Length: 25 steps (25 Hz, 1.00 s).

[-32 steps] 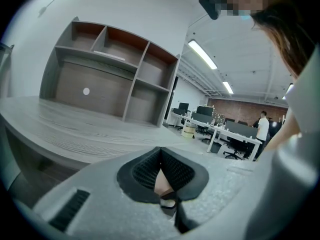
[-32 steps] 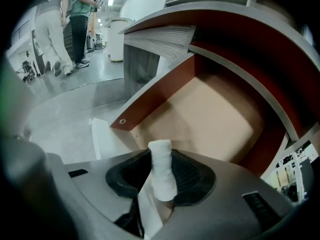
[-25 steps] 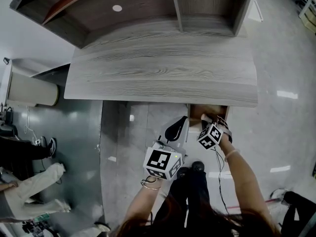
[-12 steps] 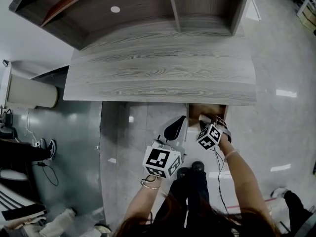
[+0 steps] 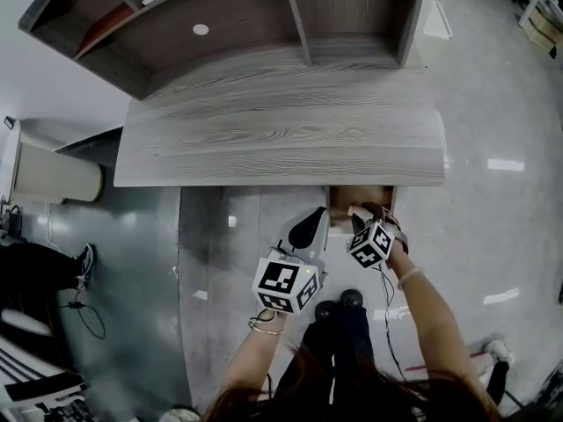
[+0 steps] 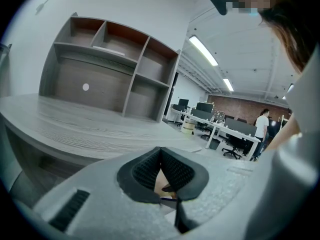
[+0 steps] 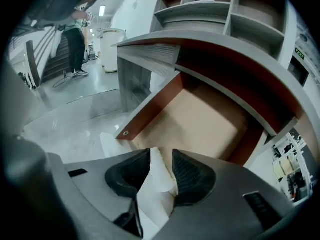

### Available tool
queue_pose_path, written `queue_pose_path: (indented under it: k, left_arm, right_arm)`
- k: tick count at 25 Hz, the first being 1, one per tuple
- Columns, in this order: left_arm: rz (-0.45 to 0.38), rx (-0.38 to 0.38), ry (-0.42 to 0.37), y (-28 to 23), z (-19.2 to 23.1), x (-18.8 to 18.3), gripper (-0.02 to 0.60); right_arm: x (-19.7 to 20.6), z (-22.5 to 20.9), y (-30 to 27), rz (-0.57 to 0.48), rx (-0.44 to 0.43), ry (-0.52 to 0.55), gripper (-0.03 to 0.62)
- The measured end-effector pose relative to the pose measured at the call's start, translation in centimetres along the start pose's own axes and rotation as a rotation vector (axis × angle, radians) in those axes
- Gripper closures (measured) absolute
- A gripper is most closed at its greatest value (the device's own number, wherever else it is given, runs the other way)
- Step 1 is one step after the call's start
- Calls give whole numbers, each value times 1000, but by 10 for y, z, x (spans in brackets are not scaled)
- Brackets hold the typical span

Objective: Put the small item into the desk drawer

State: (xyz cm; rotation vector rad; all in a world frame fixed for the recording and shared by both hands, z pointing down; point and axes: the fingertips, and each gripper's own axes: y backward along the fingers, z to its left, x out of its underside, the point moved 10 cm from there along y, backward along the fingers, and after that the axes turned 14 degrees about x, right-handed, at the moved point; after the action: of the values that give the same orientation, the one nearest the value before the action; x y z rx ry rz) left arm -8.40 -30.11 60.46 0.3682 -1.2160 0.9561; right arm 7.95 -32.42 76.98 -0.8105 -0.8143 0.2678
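The desk drawer (image 5: 345, 197) stands pulled out under the grey wood desk top (image 5: 281, 139). Its tan bottom and red-brown side wall (image 7: 150, 109) fill the right gripper view. My right gripper (image 5: 359, 212) hovers over the drawer's front edge, its jaws closing on a small white item (image 7: 159, 176), which fills the gap between the pads. The item shows as a pale speck (image 5: 355, 209) in the head view. My left gripper (image 5: 315, 216) is beside the right one, left of the drawer, shut and empty (image 6: 160, 151).
A hutch with open shelves (image 5: 264, 16) stands at the desk's back edge. Glossy grey floor lies around the desk. A white bin (image 5: 53, 172) stands at the left, with a person's legs (image 5: 35, 275) nearby. Office desks and a standing person (image 6: 261, 129) show far behind.
Both grippers have drifted slightly toward the desk. The right one stays over the open drawer with the white item. The people at the far left have mostly moved out of view.
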Motion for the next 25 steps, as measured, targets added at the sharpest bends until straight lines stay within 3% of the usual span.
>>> queue_pose_path:
  k: [13,25]
  left_arm:
    - [29,1,-21,10,-21,-9,566]
    - [22,-11,-43,31,-38,-25,566]
  right_arm:
    - [-6,-17,52,-50,42,-140,494]
    - [-21,-28,105,-89,103,-234,572]
